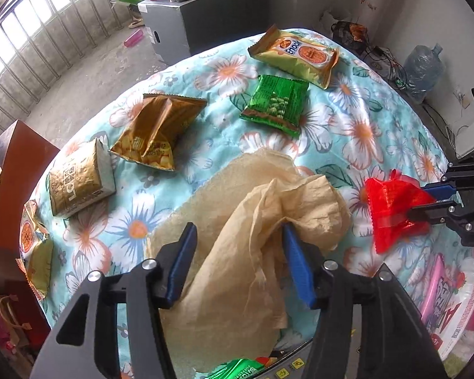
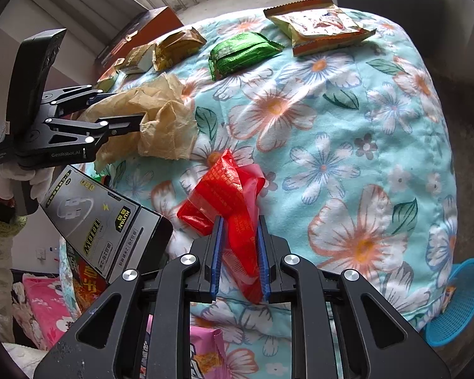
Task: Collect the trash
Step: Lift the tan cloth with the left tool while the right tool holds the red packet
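Left tongs [image 1: 237, 230] stand released over a floral quilt [image 1: 347, 120], their blue pads spread either side of crumpled tan paper [image 1: 246, 252] that lies loose between them; the right pad touches a fold, the left stands apart from it. Below the paper, at the near edge of the left view, a green packet [image 1: 237, 371] peeks out. To the right, the right tongs [image 2: 238, 246] are clenched on a red wrapper [image 2: 224, 195], its upper end flaring out above the pads. Beside them a grey box [image 2: 101, 227] is tilted against the quilt's near edge, just under the gloved hand [image 2: 19, 180] that holds the left tongs. Farther out on the quilt lie more wrappers, well apart from both tongs: a gold carton [image 1: 79, 183] and a brown bag [image 1: 158, 132] to the left, a green pouch [image 1: 276, 105] in the middle, and a yellow snack pack [image 1: 295, 55] at the far side. A blue basket [image 2: 458, 303] sits low off the quilt's right edge.
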The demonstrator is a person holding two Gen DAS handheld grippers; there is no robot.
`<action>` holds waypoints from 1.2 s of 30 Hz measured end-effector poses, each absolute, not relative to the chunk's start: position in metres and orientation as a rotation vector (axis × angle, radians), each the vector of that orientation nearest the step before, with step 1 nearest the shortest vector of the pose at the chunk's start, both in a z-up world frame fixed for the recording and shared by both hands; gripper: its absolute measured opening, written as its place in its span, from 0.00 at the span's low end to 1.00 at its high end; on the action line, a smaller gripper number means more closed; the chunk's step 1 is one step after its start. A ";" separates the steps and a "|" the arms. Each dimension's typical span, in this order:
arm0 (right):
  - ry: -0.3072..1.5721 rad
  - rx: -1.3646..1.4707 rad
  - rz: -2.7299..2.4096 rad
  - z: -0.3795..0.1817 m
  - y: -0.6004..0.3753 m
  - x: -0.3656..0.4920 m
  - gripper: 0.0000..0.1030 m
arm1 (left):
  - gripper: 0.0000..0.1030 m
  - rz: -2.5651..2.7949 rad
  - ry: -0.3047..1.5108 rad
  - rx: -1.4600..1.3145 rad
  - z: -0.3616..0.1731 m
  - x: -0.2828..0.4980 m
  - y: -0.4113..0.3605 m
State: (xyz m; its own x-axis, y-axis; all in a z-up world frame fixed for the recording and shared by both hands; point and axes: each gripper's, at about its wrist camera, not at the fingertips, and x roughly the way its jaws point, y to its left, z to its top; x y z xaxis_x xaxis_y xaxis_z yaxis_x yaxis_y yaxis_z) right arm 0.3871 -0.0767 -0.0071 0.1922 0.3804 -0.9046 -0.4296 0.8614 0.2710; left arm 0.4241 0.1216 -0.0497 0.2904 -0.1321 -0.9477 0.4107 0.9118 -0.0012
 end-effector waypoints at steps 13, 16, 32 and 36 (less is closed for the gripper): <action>1.254 -0.037 0.566 -0.008 -0.076 0.386 0.18 | 0.72 -0.370 1.034 -0.054 0.033 0.409 0.160; 1.254 -0.043 0.564 -0.008 -0.075 0.386 0.18 | 0.72 -0.342 1.167 -0.139 0.017 0.406 0.168; 1.259 -0.036 0.555 -0.010 -0.073 0.388 0.20 | 0.72 -0.283 1.402 -0.212 -0.053 0.426 0.139; 1.259 -0.024 0.561 -0.011 -0.076 0.391 0.20 | 0.72 -0.329 1.405 -0.019 -0.058 0.423 0.109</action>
State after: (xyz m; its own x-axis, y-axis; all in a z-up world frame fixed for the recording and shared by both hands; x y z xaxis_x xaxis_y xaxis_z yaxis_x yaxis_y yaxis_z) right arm 0.3906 -0.0759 -0.0114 0.1910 0.3867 -0.9022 -0.4120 0.8658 0.2838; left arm 0.4225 0.1086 -0.0577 0.1270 -0.2373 -0.9631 0.2155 0.9544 -0.2067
